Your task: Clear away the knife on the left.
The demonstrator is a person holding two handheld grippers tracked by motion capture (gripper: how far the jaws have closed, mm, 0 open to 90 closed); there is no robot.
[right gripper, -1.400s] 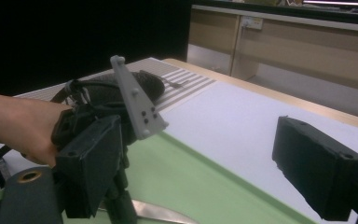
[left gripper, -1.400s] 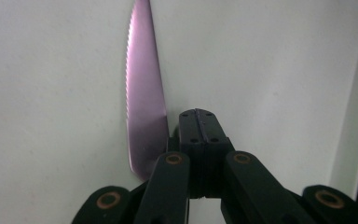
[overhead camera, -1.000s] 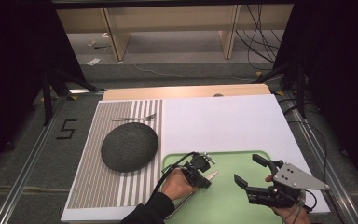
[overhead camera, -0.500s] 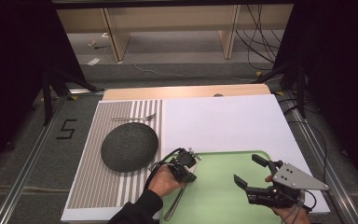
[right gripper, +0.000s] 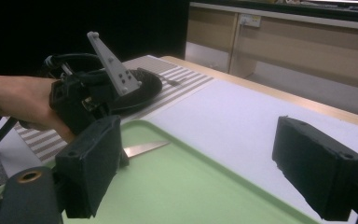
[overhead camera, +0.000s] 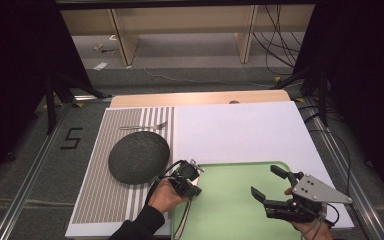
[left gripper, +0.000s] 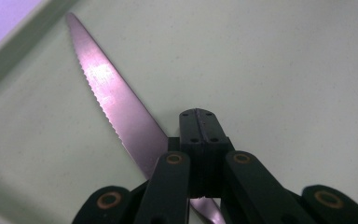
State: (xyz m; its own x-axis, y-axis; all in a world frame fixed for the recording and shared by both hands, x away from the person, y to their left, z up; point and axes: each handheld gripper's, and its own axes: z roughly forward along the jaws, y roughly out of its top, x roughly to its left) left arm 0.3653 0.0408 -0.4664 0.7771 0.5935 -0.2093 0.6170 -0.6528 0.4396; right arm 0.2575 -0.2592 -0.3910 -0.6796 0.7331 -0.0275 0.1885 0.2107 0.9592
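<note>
A table knife with a serrated blade [left gripper: 105,91] lies flat on the green tray [overhead camera: 230,210]. My left gripper [left gripper: 199,125] points down over it with its jaws shut pad to pad. The blade runs under them toward the tray's rim, and I cannot tell whether the tips touch it. In the high view the left gripper [overhead camera: 189,186] sits at the tray's left edge, near the far corner. From the right gripper view the blade tip [right gripper: 145,148] pokes out beside the left gripper [right gripper: 86,100]. My right gripper [overhead camera: 269,181] hovers open over the tray's right side, nothing between its jaws [right gripper: 205,163].
A dark round plate [overhead camera: 139,157] rests on the striped placemat [overhead camera: 105,200], just left of the left hand. A fork [overhead camera: 142,126] lies beyond the plate. A white mat [overhead camera: 240,130] covers the table behind the tray. A floor and shelves lie past the far edge.
The left hand and its shut gripper have slid left across the tray to its left edge. The blade tip that showed to its right is now covered in the high view. The right gripper stays put.
</note>
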